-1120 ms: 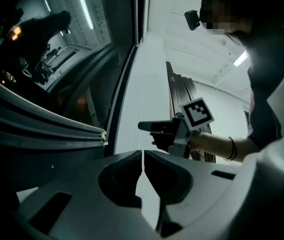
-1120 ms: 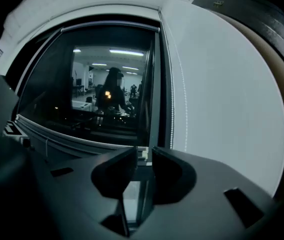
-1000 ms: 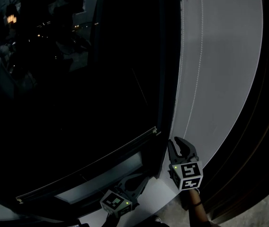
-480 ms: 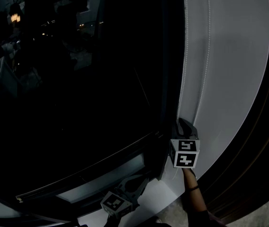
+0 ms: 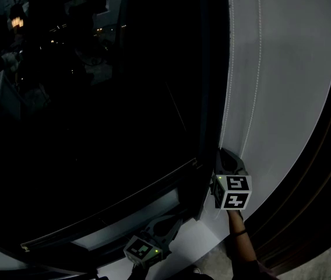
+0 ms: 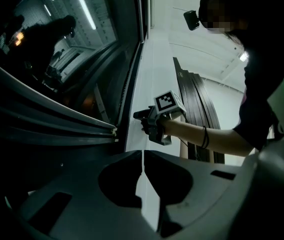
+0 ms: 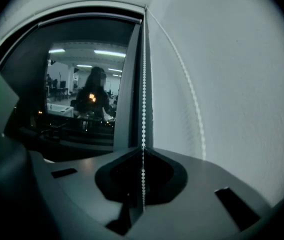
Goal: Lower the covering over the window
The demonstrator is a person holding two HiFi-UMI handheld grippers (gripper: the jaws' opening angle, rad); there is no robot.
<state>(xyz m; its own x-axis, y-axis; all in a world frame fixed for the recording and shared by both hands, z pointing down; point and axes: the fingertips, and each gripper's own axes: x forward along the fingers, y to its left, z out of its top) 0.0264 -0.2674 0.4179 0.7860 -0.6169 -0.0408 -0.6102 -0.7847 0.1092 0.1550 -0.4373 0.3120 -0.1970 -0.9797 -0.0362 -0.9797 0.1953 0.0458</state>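
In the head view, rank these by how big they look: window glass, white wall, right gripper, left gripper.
1. window glass
2. white wall
3. right gripper, jaws closing on the bead chain, and left gripper: alike, unranked

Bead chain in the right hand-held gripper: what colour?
White; the bead chain shows best in the right gripper view.

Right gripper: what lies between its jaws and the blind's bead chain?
Nothing. The right gripper view shows the right gripper shut directly on the bead chain.
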